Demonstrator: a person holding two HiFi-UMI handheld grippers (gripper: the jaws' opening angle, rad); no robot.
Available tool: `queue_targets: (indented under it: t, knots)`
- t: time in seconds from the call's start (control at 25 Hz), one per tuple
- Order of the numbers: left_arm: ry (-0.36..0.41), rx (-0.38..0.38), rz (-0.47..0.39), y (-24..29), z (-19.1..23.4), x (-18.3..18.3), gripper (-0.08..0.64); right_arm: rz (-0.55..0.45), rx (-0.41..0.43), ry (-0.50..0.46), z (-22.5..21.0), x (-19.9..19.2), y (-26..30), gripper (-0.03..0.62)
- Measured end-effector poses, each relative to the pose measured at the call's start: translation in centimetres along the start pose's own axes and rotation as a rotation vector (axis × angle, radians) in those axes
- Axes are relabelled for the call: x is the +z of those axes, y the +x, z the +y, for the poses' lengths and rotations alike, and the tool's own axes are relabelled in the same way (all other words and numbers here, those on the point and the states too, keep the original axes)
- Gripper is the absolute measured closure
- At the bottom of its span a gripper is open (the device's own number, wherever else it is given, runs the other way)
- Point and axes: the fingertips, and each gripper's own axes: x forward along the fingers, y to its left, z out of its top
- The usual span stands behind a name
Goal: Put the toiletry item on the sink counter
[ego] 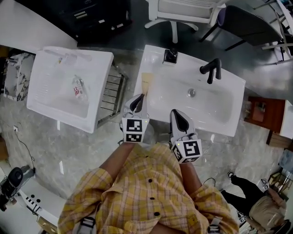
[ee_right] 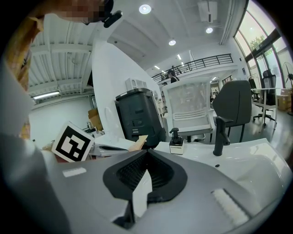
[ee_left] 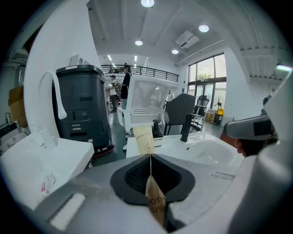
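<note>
A flat tan toiletry packet sticks out ahead of my left gripper, over the left rim of the white sink counter. In the left gripper view the packet runs edge-on through the jaws, and the left gripper is shut on it. The packet's tip also shows in the right gripper view. My right gripper hovers at the sink's front edge. Its fingertips meet, with nothing held.
On the sink counter stand a black faucet and a soap dispenser. A second white basin at the left holds a small clear bottle. A metal rack sits between the sinks. Office chairs stand behind.
</note>
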Motion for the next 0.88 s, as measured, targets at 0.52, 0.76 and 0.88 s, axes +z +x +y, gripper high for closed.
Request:
queue_targets:
  t: [0.52,0.76,0.88]
  knots:
    - [-0.006,0.006,0.064,4.2,1.0,-2.4,0.557,0.018,-0.023,0.01,-0.5,-1.0,-0.3,0.594]
    - [-0.023,0.018,0.069,6.1,1.9,-3.2,0.557,0.029,-0.035,0.013,-1.0,-1.4,-0.7,0.594]
    - [-0.025,0.023,0.074,7.1,2.5,-3.6,0.557,0.032,-0.041,0.016,-1.0,-1.6,-0.8,0.594]
